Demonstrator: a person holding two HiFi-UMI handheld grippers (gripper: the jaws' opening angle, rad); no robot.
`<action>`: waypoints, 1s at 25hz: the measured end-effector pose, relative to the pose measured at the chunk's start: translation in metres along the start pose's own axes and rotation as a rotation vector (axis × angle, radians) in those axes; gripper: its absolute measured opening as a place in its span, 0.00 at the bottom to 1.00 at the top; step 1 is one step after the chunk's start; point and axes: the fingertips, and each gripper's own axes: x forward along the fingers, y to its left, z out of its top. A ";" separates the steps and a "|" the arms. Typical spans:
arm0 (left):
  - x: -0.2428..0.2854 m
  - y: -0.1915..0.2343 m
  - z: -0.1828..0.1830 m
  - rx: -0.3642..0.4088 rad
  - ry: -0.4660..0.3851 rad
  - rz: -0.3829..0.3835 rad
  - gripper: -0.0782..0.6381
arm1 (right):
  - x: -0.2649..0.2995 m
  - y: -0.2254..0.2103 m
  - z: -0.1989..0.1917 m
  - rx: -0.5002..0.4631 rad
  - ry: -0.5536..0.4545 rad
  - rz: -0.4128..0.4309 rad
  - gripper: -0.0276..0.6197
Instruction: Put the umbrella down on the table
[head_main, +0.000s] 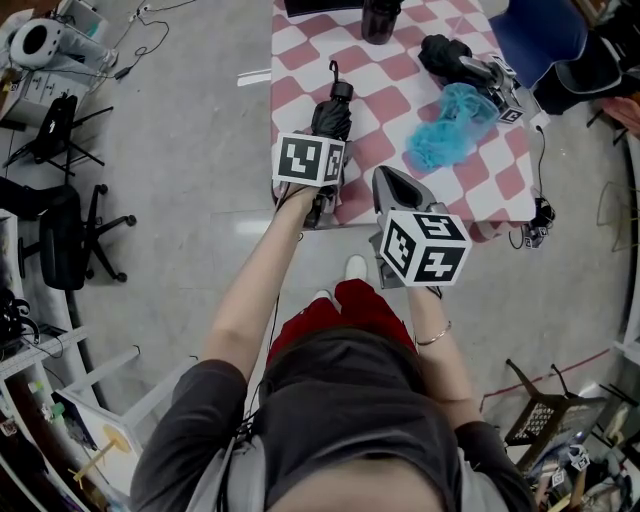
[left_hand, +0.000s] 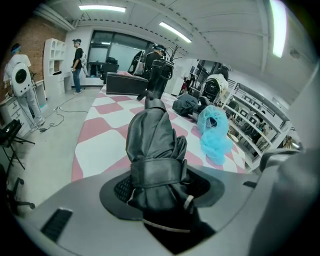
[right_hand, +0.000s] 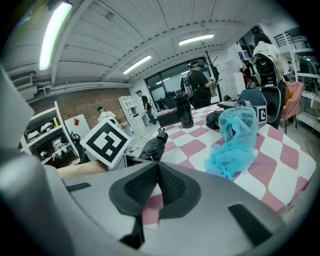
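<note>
A folded black umbrella (head_main: 332, 112) with a strap round it sticks out over the near left corner of the pink-and-white checked table (head_main: 400, 100). Its looped end points toward the table's far side. My left gripper (left_hand: 159, 181) is shut on the umbrella's (left_hand: 152, 145) strapped lower part, and the bundle fills the gap between the pads. Whether the umbrella rests on the tabletop I cannot tell. My right gripper (head_main: 392, 185) hovers just to the right, at the table's near edge. Its pads (right_hand: 170, 182) meet with nothing between them. In the right gripper view the umbrella (right_hand: 150, 148) shows low at the left.
A crumpled turquoise net (head_main: 450, 125) lies right of centre on the table. Behind it are a black bundle (head_main: 445, 55) and a dark bottle (head_main: 380, 20). A black office chair (head_main: 70, 240) stands on the floor to the left. Several people stand far off in the room.
</note>
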 end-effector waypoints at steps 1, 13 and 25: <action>0.001 0.000 0.000 0.001 0.006 0.003 0.44 | 0.001 0.000 0.000 0.000 0.001 0.000 0.07; 0.008 -0.001 0.001 -0.006 0.027 -0.004 0.52 | 0.001 -0.002 -0.004 0.008 0.011 -0.007 0.07; -0.007 0.008 0.020 0.004 -0.115 0.089 0.52 | 0.002 0.000 -0.004 0.009 0.013 -0.009 0.07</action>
